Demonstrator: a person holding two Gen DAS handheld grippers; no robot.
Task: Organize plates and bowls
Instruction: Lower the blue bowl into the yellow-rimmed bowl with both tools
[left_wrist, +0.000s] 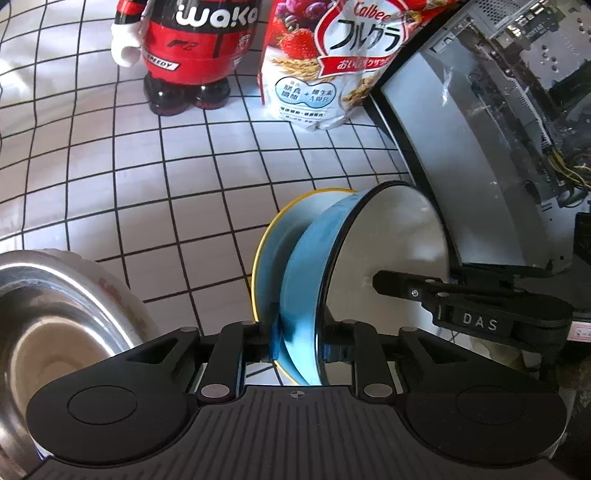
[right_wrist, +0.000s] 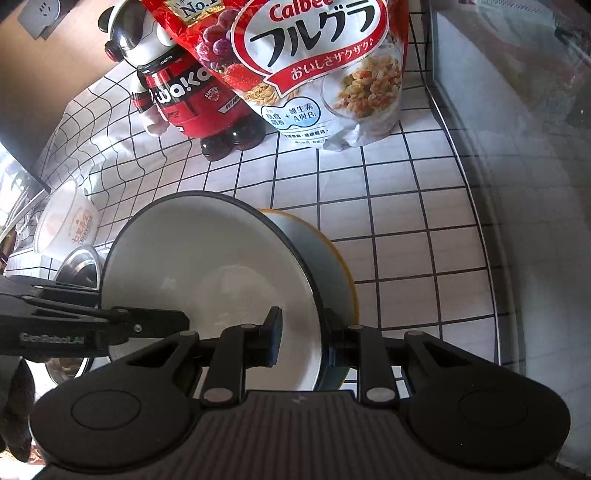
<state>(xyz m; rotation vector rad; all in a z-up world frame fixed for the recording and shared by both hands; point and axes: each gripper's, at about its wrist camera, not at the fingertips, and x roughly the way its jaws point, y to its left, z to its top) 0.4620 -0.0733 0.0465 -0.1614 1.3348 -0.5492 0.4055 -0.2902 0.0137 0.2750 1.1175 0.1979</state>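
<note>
Both hand-held grippers were on the same stacked pair of dishes, held tilted on edge above the tiled desk (left_wrist: 207, 155).

The left hand-held gripper (left_wrist: 299, 347) had the rims of a black-rimmed blue bowl (left_wrist: 306, 280) and a yellow-rimmed blue bowl (left_wrist: 266, 258) between its fingers, and the pads pressed on the stack. In its view, the black-rimmed bowl's white inside faced right, and the yellow-rimmed one nested against its back.

The right hand-held gripper (right_wrist: 303, 347) was clamped on the near rim of the same pair, one finger inside the white bowl, the other behind it.

A steel bowl (left_wrist: 48, 325) sat at the left, with a white printed tub (right_wrist: 66, 225) beyond it. At the back of the desk stood a Calbee cereal bag (right_wrist: 325, 70) and a red Waka figure bottle (left_wrist: 192, 55). A glass-sided case (left_wrist: 498, 129) ran along the right.
</note>
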